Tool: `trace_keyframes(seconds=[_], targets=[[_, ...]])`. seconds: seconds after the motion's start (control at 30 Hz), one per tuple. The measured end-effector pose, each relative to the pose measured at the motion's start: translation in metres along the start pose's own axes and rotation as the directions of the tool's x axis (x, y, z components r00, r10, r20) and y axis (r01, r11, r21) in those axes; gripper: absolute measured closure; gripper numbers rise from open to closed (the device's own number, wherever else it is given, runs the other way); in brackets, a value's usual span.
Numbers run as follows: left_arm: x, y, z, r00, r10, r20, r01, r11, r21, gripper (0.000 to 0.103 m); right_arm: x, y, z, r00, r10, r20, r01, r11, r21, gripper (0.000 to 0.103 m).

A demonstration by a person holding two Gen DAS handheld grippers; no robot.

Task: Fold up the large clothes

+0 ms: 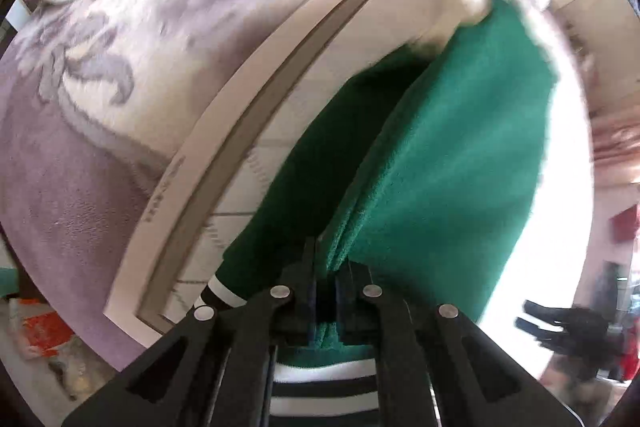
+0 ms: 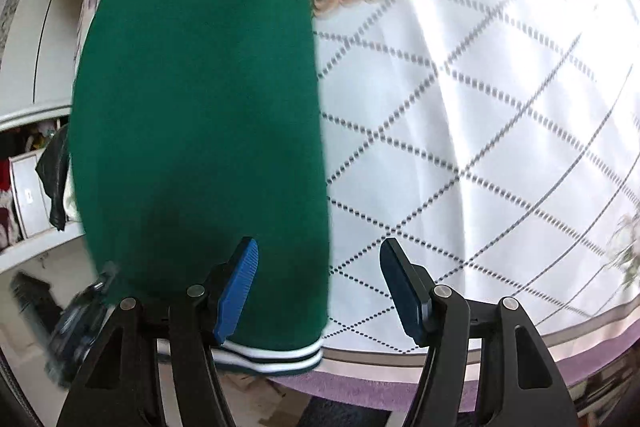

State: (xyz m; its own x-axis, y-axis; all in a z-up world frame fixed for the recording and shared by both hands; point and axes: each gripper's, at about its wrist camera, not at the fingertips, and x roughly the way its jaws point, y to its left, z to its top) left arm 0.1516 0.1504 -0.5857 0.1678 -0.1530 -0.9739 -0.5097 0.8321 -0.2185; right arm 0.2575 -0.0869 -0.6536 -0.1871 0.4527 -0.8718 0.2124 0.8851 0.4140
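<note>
Left gripper (image 1: pixel 326 267) clamped on green garment (image 1: pixel 440 167) hem, lifted off bed (image 2: pixel 480 107) near its front edge, right gripper (image 2: pixel 318 259) wide and empty; single-point hold risks slip or bunching.

Looking like a home bedroom: a bed spreading under a white quilted bedspread (image 2: pixel 460 147) with dotted diamond stitching and a floral border, a mauve flower-patterned rug (image 1: pixel 68 155) lying on the floor, white cabinets (image 2: pixel 36 55) and cluttered shelves (image 2: pixel 28 187) standing alongside, clothes hanging there.
</note>
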Motion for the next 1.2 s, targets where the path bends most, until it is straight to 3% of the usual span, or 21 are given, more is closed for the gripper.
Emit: trace_keyframes(seconds=[0.1,0.17,0.27,0.33,0.43,0.5,0.6,0.77,0.9,1.03,1.1,1.13,1.2], targets=[[0.032,0.027,0.004,0.996,-0.041,-0.084,0.038,0.999,-0.039,0.089,0.02,-0.007,-0.007,0.999,0.041,-0.035,-0.041,0.999,0.002,0.037],[0.026,0.036,0.005,0.991,-0.095,-0.093,0.09,0.994,-0.056,0.084,0.033,-0.008,-0.009,0.995,0.086,-0.06,-0.086,0.996,-0.002,0.037],[0.012,0.048,-0.005,0.992,-0.091,-0.091,0.088,0.996,-0.033,0.074,0.059,-0.01,-0.012,0.988,0.107,-0.113,-0.108,0.994,-0.005,0.037],[0.005,0.056,-0.015,0.992,-0.076,-0.096,0.072,0.996,-0.05,0.047,0.07,-0.013,-0.013,0.988,0.088,-0.129,-0.089,0.996,-0.002,0.037],[0.008,0.07,-0.023,0.991,-0.086,-0.103,0.079,0.994,-0.07,0.047,0.075,-0.012,-0.013,0.987,0.102,-0.12,-0.104,0.995,-0.007,0.034],[0.007,0.072,-0.029,0.991,-0.091,-0.095,0.083,0.993,-0.083,0.047,0.076,-0.008,-0.013,0.984,0.148,-0.105,-0.15,0.989,-0.014,0.077],[0.002,0.063,-0.031,0.993,-0.081,-0.08,0.074,0.993,-0.089,0.05,0.074,-0.006,-0.012,0.99,0.117,-0.081,-0.116,0.993,0.019,0.086],[-0.021,0.02,-0.048,0.986,-0.15,-0.071,0.15,0.989,-0.01,0.053,0.027,-0.035,-0.03,1.0,0.009,-0.013,-0.009,0.998,0.058,0.088],[-0.025,-0.013,-0.066,0.963,-0.24,-0.121,0.241,0.971,-0.01,0.053,-0.009,-0.09,-0.022,0.991,-0.135,-0.016,0.136,0.987,0.081,0.087],[0.009,-0.029,-0.073,0.966,-0.208,-0.156,0.214,0.977,0.023,0.053,-0.039,-0.122,-0.006,0.96,-0.273,-0.066,0.276,0.96,0.054,0.075],[0.023,-0.024,-0.07,0.967,-0.19,-0.17,0.198,0.98,0.034,0.053,-0.059,-0.118,-0.01,0.963,-0.268,-0.034,0.269,0.962,0.046,0.046],[0.025,-0.026,-0.073,0.969,-0.182,-0.169,0.191,0.981,0.04,0.053,-0.068,-0.112,-0.014,0.965,-0.263,0.0,0.263,0.964,0.041,0.04],[0.046,-0.032,-0.069,0.971,-0.164,-0.173,0.177,0.982,0.062,0.053,-0.078,-0.089,-0.026,0.968,-0.242,0.06,0.242,0.97,0.008,0.037]])
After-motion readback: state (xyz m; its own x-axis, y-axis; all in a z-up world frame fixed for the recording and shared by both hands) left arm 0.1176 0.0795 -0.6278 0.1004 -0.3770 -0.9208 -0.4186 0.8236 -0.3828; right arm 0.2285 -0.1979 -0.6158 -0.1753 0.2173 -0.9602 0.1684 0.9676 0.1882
